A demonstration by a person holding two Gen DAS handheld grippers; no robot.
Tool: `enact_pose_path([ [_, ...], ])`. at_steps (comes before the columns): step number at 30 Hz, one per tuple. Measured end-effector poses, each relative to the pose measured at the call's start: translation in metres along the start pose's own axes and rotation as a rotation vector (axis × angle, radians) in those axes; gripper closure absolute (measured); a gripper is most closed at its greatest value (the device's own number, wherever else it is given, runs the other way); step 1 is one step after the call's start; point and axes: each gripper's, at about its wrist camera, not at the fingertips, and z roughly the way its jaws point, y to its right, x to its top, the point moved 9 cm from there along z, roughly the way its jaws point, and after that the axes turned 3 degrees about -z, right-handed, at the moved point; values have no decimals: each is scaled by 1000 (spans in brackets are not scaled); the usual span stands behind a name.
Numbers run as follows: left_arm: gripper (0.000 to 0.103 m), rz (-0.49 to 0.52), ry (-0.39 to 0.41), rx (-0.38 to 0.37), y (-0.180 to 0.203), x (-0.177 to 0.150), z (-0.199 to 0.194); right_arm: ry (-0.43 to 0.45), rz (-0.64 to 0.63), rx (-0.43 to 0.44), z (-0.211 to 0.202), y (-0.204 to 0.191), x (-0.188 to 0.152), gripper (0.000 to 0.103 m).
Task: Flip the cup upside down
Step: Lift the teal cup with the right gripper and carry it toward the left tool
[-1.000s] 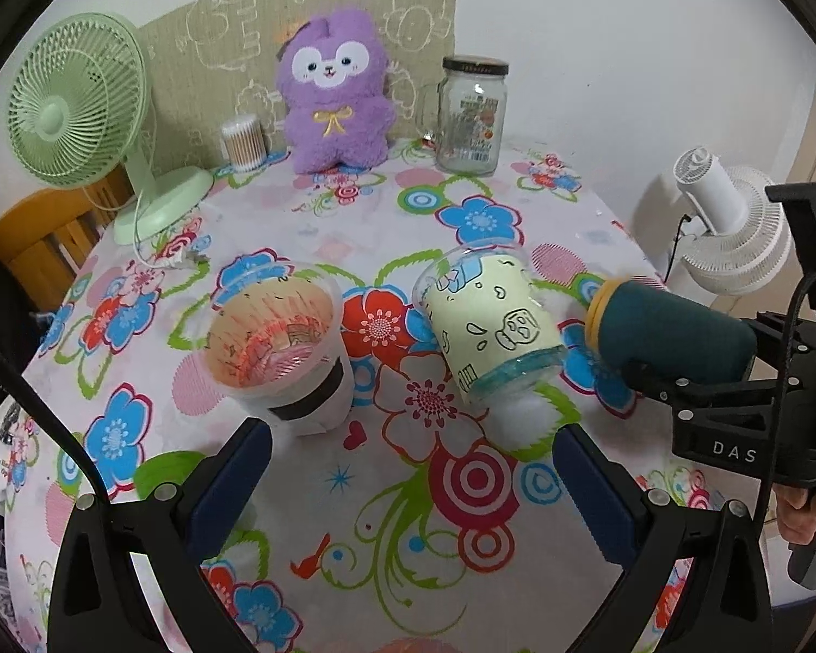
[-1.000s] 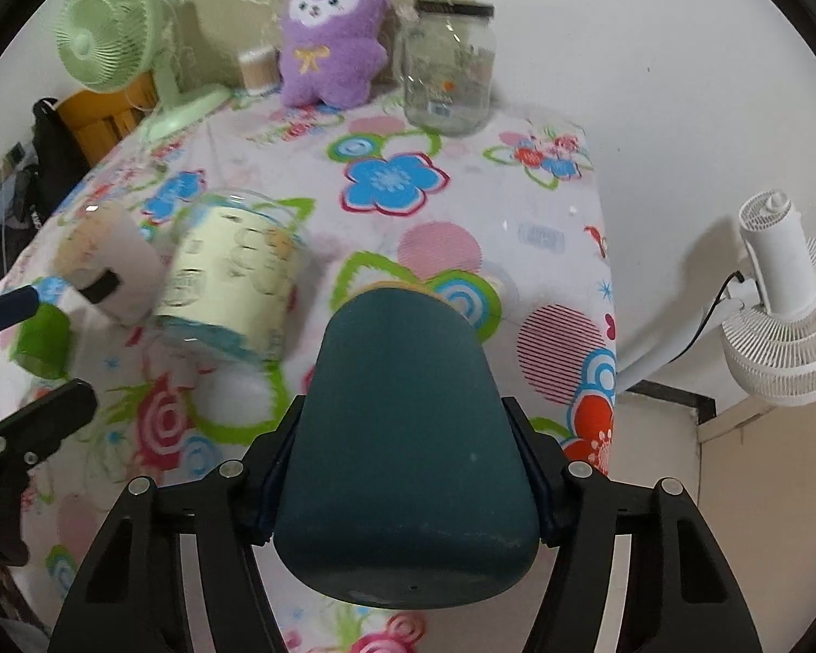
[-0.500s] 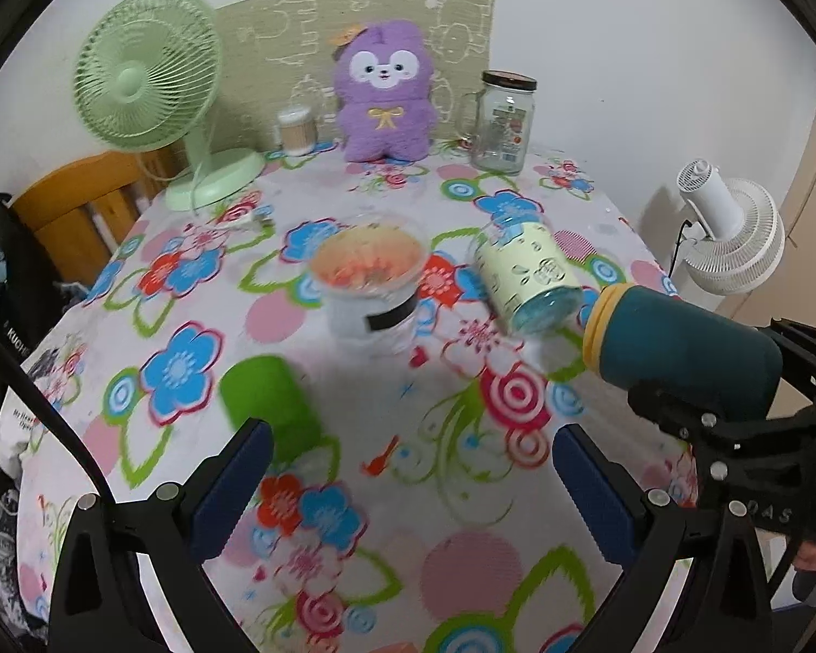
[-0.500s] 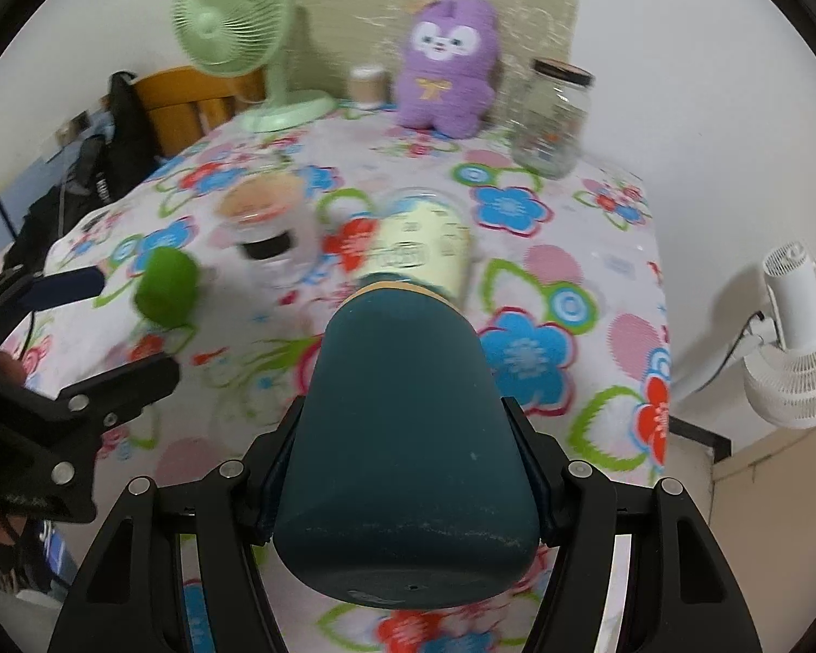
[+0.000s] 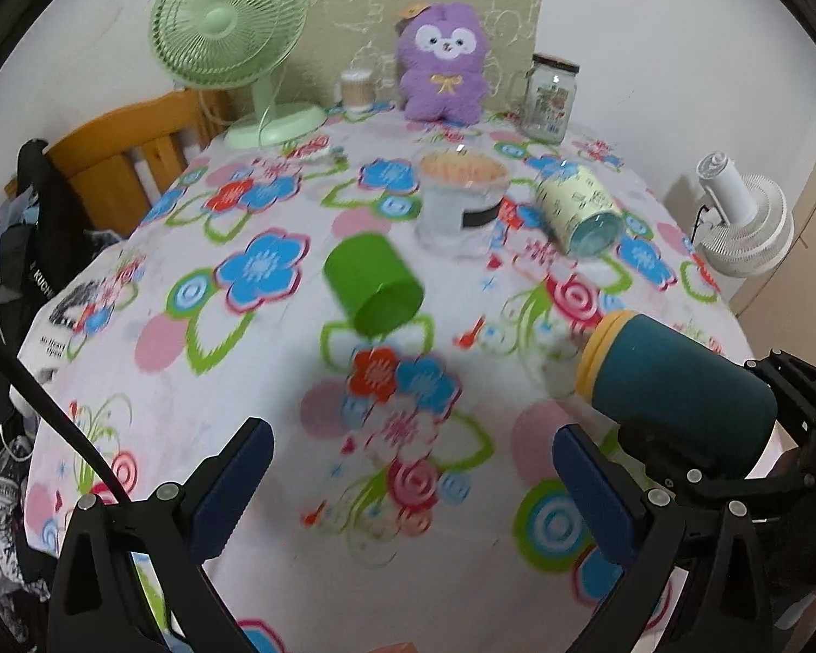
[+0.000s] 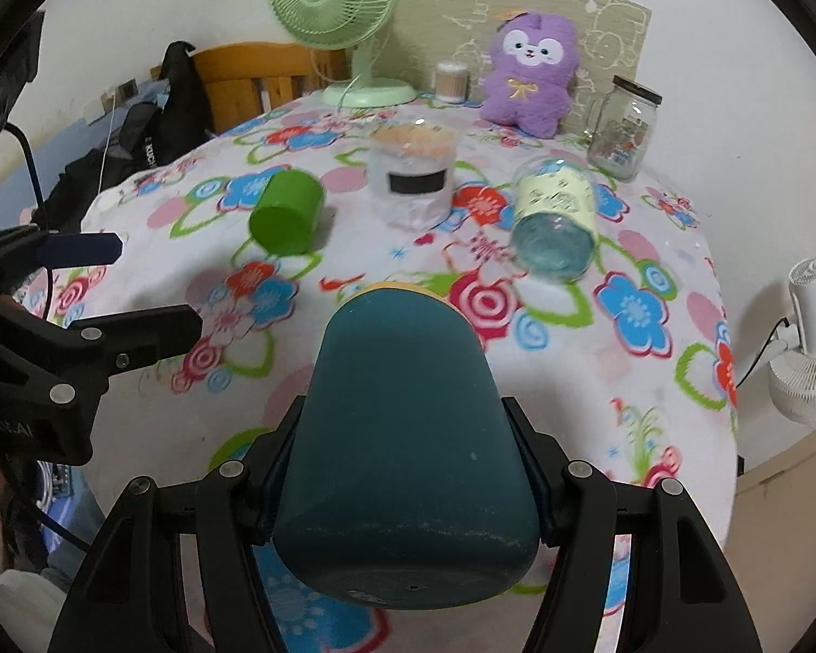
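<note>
My right gripper (image 6: pixel 402 468) is shut on a dark teal cup (image 6: pixel 402 435) with a yellow rim, held on its side above the near right part of the table; the cup also shows in the left wrist view (image 5: pixel 680 397). My left gripper (image 5: pixel 402 484) is open and empty above the table's near edge. A green cup (image 5: pixel 372 283) lies on its side mid-table. A clear cup with a pale yellow label (image 5: pixel 579 209) lies on its side further right. A white cup with a black band (image 5: pixel 459 201) stands upright between them.
The floral tablecloth (image 5: pixel 255 326) covers the table. At the back stand a green desk fan (image 5: pixel 234 38), a purple plush toy (image 5: pixel 443 71), a glass jar (image 5: pixel 549 98) and a small swab container (image 5: pixel 356 90). A white fan (image 5: pixel 745 223) stands beyond the right edge; a wooden chair (image 5: pixel 119 163) at the left.
Both grippers have pulled back from the cups towards the table's near edge. The right gripper keeps hold of the teal cup. The green cup has come into the left wrist view.
</note>
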Motion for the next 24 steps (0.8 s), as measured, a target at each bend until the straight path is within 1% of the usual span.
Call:
enact_pose_path([
  [5,0,-14,-29,-1,-11,-19,3,19,-25,-48,2,-13,-9,34],
  [8,0,-25,-36,-1,-16,-25,3,4,-10,-8,6,-19,-13,34],
  [10,0,-25,-36,0,-17,-27,2,4,0,3,6,-21,-15,32],
  [11,0,-25,-34,2,-18,-27,1,7,3,2,6,-22,-14,29],
  [12,0,-25,-32,1,-18,-27,0,10,12,4,6,-22,-14,22],
  [13,0,-27,-31,-3,-18,-27,-1,14,22,10,5,-22,-13,17],
  [16,0,-34,-24,-11,-19,-26,-5,16,52,44,3,-21,-12,17],
  [20,0,-37,-20,-18,-18,-24,-9,17,60,51,0,-18,-10,17],
  [24,0,-46,-19,-25,-18,-23,-12,13,78,86,-5,-18,-9,17],
])
